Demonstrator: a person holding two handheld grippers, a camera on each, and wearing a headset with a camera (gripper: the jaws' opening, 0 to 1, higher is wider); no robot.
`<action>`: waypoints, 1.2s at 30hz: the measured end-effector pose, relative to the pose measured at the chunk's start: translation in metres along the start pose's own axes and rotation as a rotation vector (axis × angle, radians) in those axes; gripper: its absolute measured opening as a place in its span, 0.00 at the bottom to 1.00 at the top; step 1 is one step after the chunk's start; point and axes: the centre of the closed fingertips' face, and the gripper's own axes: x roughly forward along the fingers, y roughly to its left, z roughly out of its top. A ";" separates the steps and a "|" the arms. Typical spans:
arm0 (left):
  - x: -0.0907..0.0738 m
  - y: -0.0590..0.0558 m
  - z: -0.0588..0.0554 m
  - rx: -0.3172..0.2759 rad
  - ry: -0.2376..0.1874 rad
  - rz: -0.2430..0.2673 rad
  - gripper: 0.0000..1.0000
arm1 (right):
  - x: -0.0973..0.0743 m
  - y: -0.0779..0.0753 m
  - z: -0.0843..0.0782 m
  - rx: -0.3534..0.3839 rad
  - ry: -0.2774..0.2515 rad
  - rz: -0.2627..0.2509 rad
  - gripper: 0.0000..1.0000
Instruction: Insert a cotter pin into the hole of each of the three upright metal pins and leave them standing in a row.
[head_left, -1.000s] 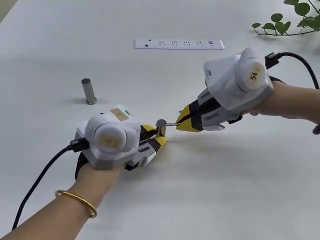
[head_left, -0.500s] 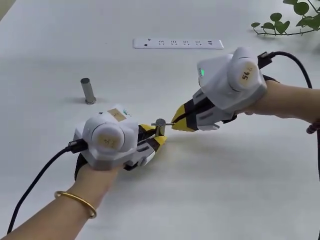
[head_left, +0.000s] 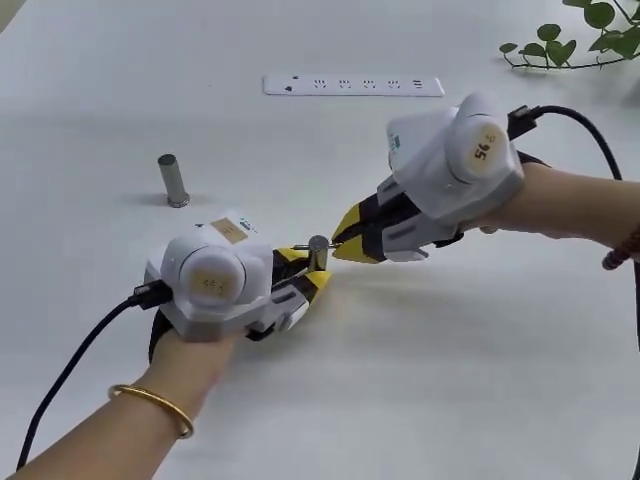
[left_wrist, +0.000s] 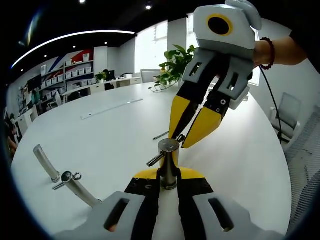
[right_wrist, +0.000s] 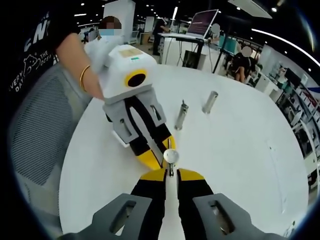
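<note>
My left gripper (head_left: 305, 272) is shut on an upright metal pin (head_left: 318, 250) low on its shaft, as the left gripper view shows with the metal pin (left_wrist: 169, 160) between its jaws. From the right, my right gripper (head_left: 338, 245) is shut on a cotter pin (head_left: 300, 246) that passes through the pin's hole; the cotter pin's end (left_wrist: 154, 160) pokes out on the far side. Its yellow fingertips (left_wrist: 197, 125) sit right against the pin head. A second pin (head_left: 172, 180) stands apart at the left. A third pin (right_wrist: 181, 115) carries a cotter pin beside the bare second pin (right_wrist: 210, 101).
A white power strip (head_left: 353, 86) lies at the table's back, with plant leaves (head_left: 580, 40) at the back right corner. One loose cotter pin (left_wrist: 161, 135) lies on the table behind the held pin. Cables trail from both grippers.
My right gripper has moved left toward the held pin, and the cotter pin has slid further through the hole. The left gripper has kept its hold.
</note>
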 end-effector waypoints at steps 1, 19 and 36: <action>0.000 0.000 0.000 0.000 0.000 -0.001 0.10 | -0.003 0.000 0.002 0.008 -0.008 -0.004 0.02; 0.001 0.000 -0.001 -0.011 -0.001 -0.001 0.10 | -0.003 0.002 0.000 0.029 0.006 -0.004 0.00; 0.001 0.000 -0.002 -0.019 0.007 0.001 0.10 | -0.002 0.005 0.006 0.021 0.001 -0.003 0.00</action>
